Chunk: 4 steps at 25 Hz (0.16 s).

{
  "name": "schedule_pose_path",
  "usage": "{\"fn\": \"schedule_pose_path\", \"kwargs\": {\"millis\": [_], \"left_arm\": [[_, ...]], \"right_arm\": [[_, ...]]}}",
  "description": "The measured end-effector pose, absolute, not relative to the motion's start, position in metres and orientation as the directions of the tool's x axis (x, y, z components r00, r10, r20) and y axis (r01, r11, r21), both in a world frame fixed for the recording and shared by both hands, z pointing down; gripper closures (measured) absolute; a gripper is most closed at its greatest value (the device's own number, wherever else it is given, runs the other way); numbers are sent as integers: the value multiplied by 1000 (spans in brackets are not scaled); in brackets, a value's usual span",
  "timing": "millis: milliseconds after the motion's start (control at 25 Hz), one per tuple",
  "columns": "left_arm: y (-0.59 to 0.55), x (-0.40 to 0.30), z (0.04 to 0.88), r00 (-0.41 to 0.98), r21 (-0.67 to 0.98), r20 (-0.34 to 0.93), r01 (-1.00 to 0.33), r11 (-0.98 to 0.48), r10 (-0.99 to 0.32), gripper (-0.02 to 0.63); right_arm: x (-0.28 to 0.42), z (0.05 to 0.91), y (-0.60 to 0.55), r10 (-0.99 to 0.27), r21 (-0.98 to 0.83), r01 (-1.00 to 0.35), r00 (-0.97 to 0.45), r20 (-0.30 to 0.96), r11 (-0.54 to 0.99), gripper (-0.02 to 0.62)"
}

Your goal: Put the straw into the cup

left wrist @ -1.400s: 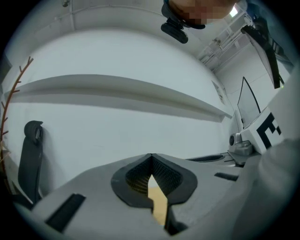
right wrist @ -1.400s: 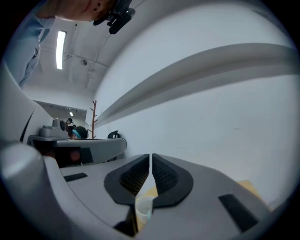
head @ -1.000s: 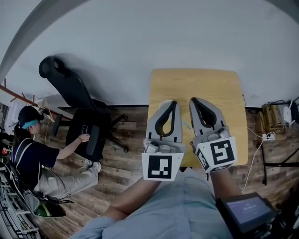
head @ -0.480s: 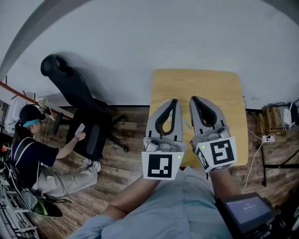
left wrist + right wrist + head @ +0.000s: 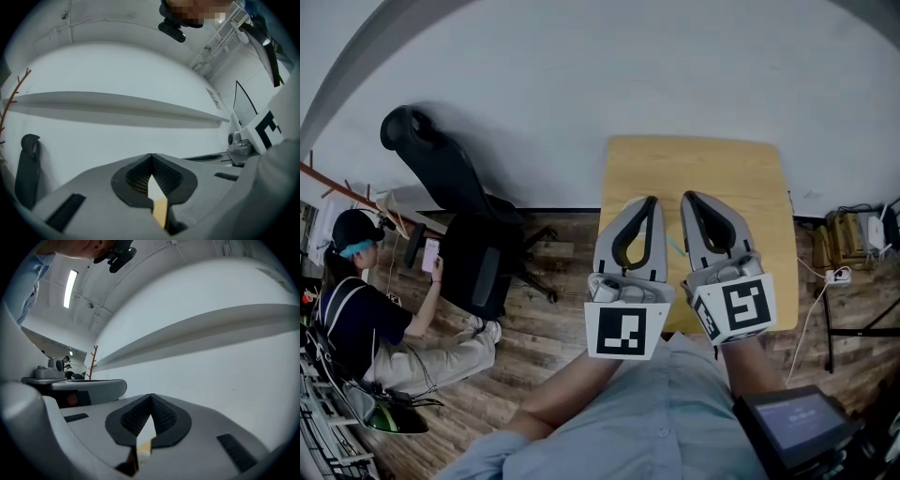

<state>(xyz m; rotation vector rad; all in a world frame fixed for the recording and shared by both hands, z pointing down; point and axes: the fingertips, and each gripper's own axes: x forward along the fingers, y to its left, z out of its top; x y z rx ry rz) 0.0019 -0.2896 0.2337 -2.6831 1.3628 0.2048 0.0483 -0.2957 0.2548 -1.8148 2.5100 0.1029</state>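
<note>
In the head view my left gripper (image 5: pixel 652 202) and right gripper (image 5: pixel 686 199) are held side by side, pointing away from me over the near half of a small wooden table (image 5: pixel 741 178). Both are shut, tips touching, with nothing between the fingers. The left gripper view shows its jaws (image 5: pixel 150 155) meeting at the tip, with only white wall beyond. The right gripper (image 5: pixel 151 395) looks the same in its own view. A thin pale-green streak (image 5: pixel 675 248) lies on the table between the two grippers; it may be the straw. No cup shows in any view.
A black office chair (image 5: pixel 459 225) stands left of the table on the wood floor. A person (image 5: pixel 356 314) sits on the floor at far left holding a phone. Cables and a power strip (image 5: pixel 839 274) lie right of the table. A screen device (image 5: pixel 792 422) is at bottom right.
Both grippers have stayed almost still and shut. The person at far left has lifted a phone up from the chair seat toward themselves.
</note>
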Motion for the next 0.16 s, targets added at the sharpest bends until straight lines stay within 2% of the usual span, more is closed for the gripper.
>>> {"fn": "schedule_pose_path", "kwargs": {"millis": [160], "left_arm": [[-288, 0, 233, 584, -48, -177, -809, -585, -792, 614]], "right_arm": [[47, 254, -294, -947, 30, -950, -313, -74, 312, 596]]}}
